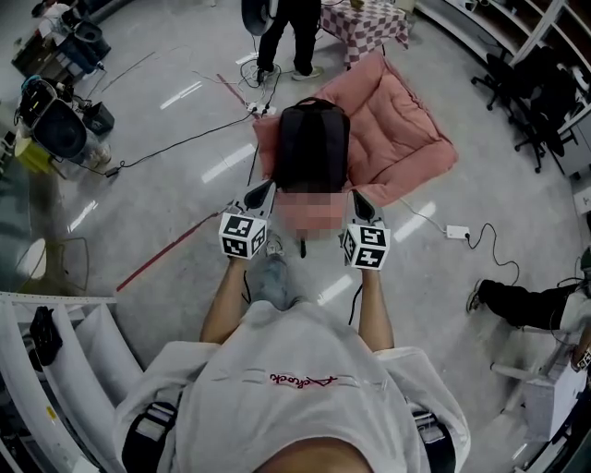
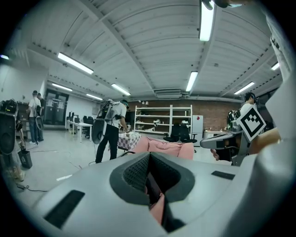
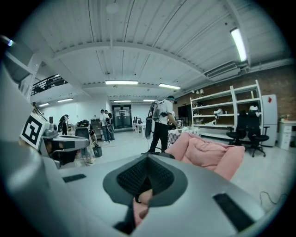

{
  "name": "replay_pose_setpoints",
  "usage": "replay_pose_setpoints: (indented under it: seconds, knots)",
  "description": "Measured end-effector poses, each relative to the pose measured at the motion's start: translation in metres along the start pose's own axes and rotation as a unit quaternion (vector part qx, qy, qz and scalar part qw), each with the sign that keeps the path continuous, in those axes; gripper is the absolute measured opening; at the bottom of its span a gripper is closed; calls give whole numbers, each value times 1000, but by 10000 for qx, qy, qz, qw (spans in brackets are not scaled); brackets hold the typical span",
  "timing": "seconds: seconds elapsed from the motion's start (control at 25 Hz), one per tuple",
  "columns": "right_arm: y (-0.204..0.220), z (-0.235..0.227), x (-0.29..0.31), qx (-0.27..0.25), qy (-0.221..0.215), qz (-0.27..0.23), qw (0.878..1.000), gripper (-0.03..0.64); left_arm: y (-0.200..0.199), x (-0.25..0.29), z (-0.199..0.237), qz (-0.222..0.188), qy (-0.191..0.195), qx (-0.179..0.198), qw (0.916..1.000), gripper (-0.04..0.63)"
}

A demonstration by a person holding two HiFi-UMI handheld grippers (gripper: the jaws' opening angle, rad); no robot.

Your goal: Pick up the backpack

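A black backpack [image 1: 312, 143] stands on a pink floor cushion [image 1: 406, 129] just ahead of me. In the head view, my left gripper [image 1: 265, 188] points at its lower left corner, a short way off. My right gripper [image 1: 356, 198] points at the lower right corner, about as close. Both grippers are shut and hold nothing. The left gripper view has its closed jaws [image 2: 149, 159] filling the lower half, with the pink cushion [image 2: 166, 148] beyond. The right gripper view shows its closed jaws [image 3: 147, 162] and the cushion [image 3: 208, 155] to their right. Both gripper views hide most of the backpack.
A person [image 1: 288, 32] stands beyond the cushion beside a checked-cloth table [image 1: 374, 23]. A power strip with cables [image 1: 259, 109] lies left of the backpack, and a white adapter [image 1: 457, 231] to the right. Office chairs [image 1: 536, 102] stand far right, and gear [image 1: 57, 125] far left.
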State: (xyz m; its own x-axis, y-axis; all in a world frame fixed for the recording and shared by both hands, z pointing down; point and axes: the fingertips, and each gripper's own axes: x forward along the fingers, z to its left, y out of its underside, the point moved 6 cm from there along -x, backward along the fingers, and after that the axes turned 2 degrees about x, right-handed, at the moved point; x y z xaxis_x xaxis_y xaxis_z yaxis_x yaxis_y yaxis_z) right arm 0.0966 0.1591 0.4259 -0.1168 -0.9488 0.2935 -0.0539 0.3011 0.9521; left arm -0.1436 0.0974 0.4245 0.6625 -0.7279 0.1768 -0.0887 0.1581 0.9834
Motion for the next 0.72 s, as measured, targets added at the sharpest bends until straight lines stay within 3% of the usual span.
replay_pose_setpoints:
  seconds: [0.32, 0.72]
  knots:
    - [-12, -15, 60, -82, 104, 53, 9999, 18, 1, 60, 34, -25, 160, -58, 9999, 9]
    - [-60, -32, 156, -135, 380, 67, 9992, 18, -25, 153, 104, -47, 426, -133, 9990, 9]
